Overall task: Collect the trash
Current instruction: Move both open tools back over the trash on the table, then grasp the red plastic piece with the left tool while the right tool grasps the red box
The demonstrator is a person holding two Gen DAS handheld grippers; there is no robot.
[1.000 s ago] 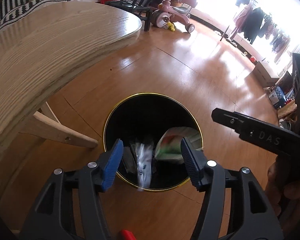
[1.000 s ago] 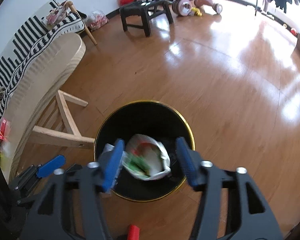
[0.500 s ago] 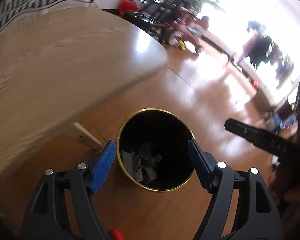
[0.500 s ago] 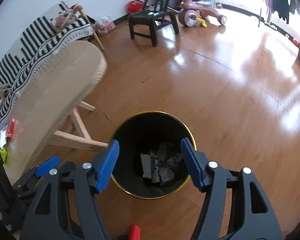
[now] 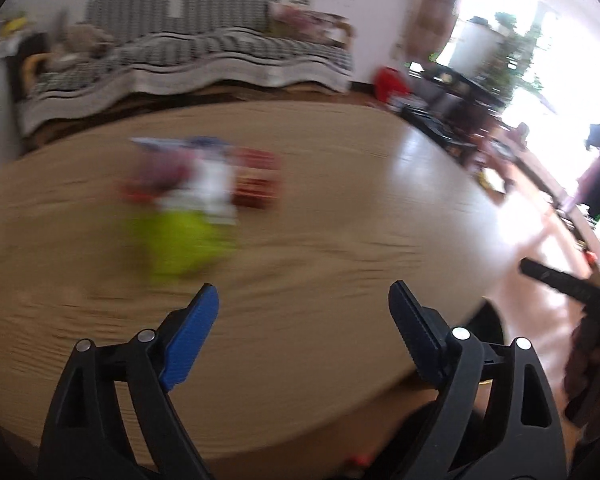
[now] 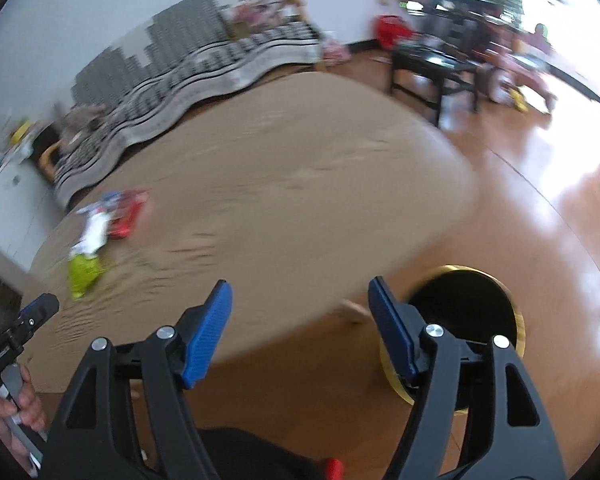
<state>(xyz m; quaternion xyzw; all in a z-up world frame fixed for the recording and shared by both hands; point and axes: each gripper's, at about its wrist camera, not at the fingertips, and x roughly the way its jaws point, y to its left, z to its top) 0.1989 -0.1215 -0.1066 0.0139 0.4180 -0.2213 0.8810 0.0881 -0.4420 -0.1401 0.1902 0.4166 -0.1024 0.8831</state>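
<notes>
Both cameras are now facing the round wooden table (image 5: 340, 240) instead of looking down into the bin; the wrappers seen falling a second ago are gone from the jaws.

Item 1, left gripper (image 5: 304, 320): jaws opening, standing wide, nothing between them; hovering over the near edge of the tabletop.

Item 2, right gripper (image 6: 300, 312): jaws opening, moderately wide, nothing between them; hanging over the table's rim with the floor below.

Item 3, remaining trash (image 5: 196, 200): a loose cluster lying on the table, well ahead of the left gripper. A yellow-green wrapper (image 5: 180, 244) is sitting nearest, a white piece (image 5: 212, 184) behind it, a red packet (image 5: 256, 180) just to its right; blur is hiding finer detail and how far they overlap.

Item 4, black bin with gold rim (image 6: 460, 312): standing on the floor just beside the table, close to the right gripper.

Handling note: the step appears to be the return reach for more trash. Slowing before arrival seems wise, since the view is smearing. Each gripper would probably do best taking a separate piece, coming down steeply with pads straddling a raised crease. Thin film is likely to slide on the smooth wood, so closing gently matters.
</notes>
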